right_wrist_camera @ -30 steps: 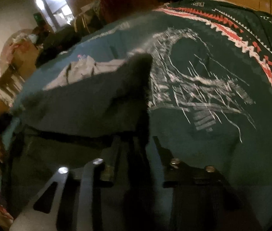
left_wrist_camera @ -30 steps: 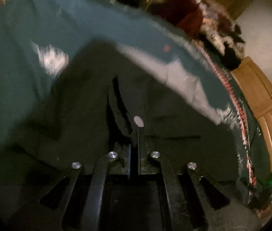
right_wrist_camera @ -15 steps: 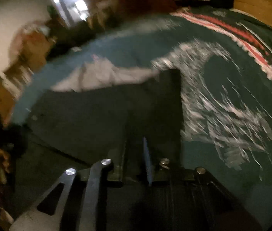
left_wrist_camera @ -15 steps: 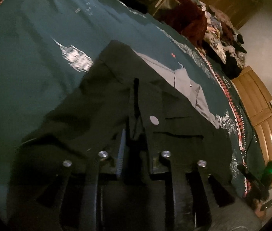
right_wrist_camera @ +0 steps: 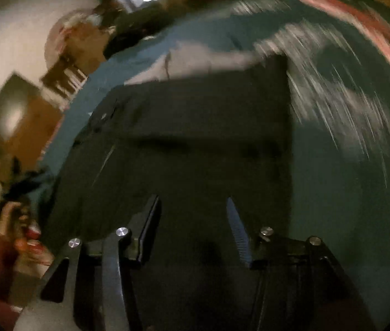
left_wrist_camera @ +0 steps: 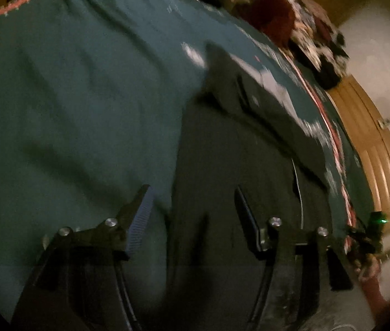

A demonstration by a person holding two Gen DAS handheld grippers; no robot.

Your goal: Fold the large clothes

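Here both claws, left claw [left_wrist_camera: 192, 201] and right claw [right_wrist_camera: 193, 212], gape over the dark garment [right_wrist_camera: 195, 138].

My left gripper [left_wrist_camera: 192, 201] is black, with two flat tapering fingers; one finger [left_wrist_camera: 139, 215] carries a ribbed blue-grey pad. Round silver screws [left_wrist_camera: 110, 222] cap the linkage joints behind it. My right gripper [right_wrist_camera: 193, 215] looks the same: black bars, ribbed pad [right_wrist_camera: 237, 229], shiny screws [right_wrist_camera: 122, 231].
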